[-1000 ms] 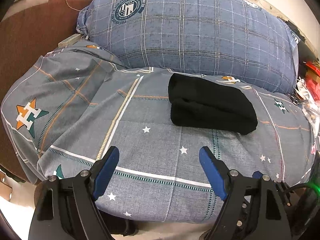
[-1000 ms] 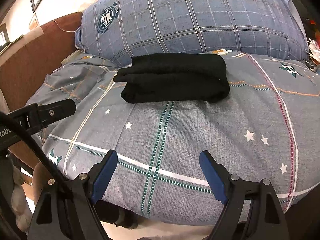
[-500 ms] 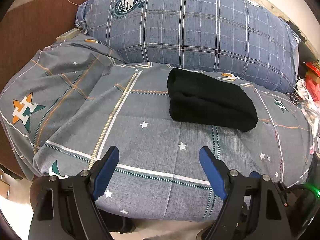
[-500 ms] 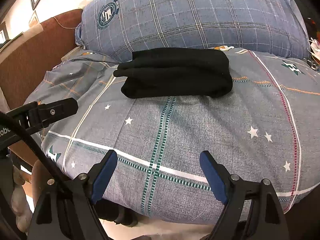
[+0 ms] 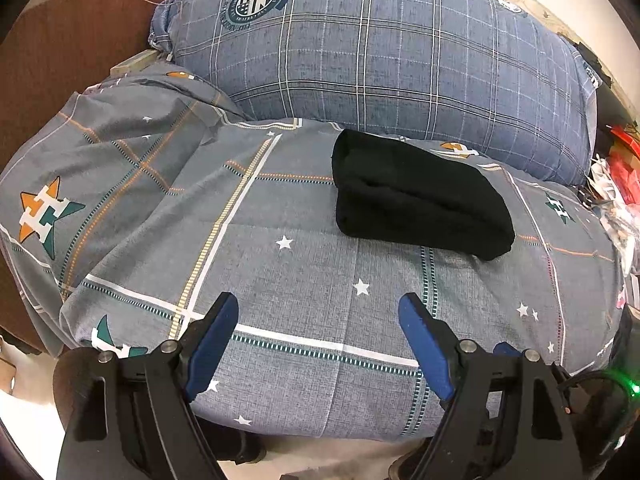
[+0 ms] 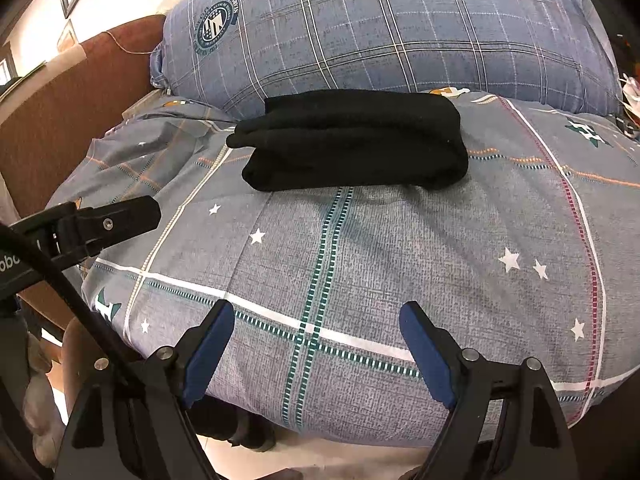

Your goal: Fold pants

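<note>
Black pants [image 5: 420, 200] lie folded into a thick compact bundle on the grey star-patterned quilt [image 5: 304, 264], just in front of the big blue plaid pillow [image 5: 380, 48]. The bundle also shows in the right wrist view [image 6: 356, 140]. My left gripper [image 5: 318, 332] is open and empty, held back over the quilt's near edge. My right gripper [image 6: 316, 340] is open and empty too, also at the near edge, well short of the pants. The left gripper's finger [image 6: 116, 216] pokes into the right wrist view from the left.
A brown headboard [image 5: 60, 52] stands at the left. Red and white clutter [image 5: 620, 176] sits at the far right edge. The quilt [image 6: 400, 280] drops off to pale floor [image 6: 352, 460] just below both grippers.
Both grippers have drifted slightly lower and back toward the quilt's near edge. The pants have not moved. Both jaws stay open.
</note>
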A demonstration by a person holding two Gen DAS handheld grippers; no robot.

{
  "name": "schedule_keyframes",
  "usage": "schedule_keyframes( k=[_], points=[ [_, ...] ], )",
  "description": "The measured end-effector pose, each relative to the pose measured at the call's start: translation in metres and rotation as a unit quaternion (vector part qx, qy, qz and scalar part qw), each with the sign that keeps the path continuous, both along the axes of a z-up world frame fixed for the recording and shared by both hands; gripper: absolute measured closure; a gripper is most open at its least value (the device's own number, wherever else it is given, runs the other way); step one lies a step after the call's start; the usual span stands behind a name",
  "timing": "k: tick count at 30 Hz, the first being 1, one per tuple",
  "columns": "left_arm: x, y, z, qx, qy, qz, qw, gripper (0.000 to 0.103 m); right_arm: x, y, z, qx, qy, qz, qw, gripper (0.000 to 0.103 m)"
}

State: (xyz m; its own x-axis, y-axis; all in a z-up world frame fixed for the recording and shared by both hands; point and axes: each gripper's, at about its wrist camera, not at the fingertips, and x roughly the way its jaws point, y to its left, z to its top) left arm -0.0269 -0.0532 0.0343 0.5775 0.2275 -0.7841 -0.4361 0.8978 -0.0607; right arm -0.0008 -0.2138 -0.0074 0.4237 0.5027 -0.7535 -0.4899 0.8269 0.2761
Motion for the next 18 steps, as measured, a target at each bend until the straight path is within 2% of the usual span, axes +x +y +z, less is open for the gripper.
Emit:
schedule_keyframes(
  k=[9, 14, 18],
  points=[
    [0.0, 0.0, -0.004, -0.008, -0.001, 0.0, 1.0, 0.021, 0.0, 0.001, -0.003, -0.001, 0.004, 0.002, 1.0, 0.014],
    [-0.003, -0.001, -0.001, 0.01, -0.023, 0.013, 0.9996, 0.021, 0.002, -0.001, -0.007, 0.001, 0.008, 0.0, 1.0, 0.014],
    [0.001, -0.001, 0.0, 0.015, -0.023, 0.018, 0.9995, 0.017, 0.006, -0.005, -0.013, 0.008, 0.016, -0.002, 1.0, 0.014]
  ],
)
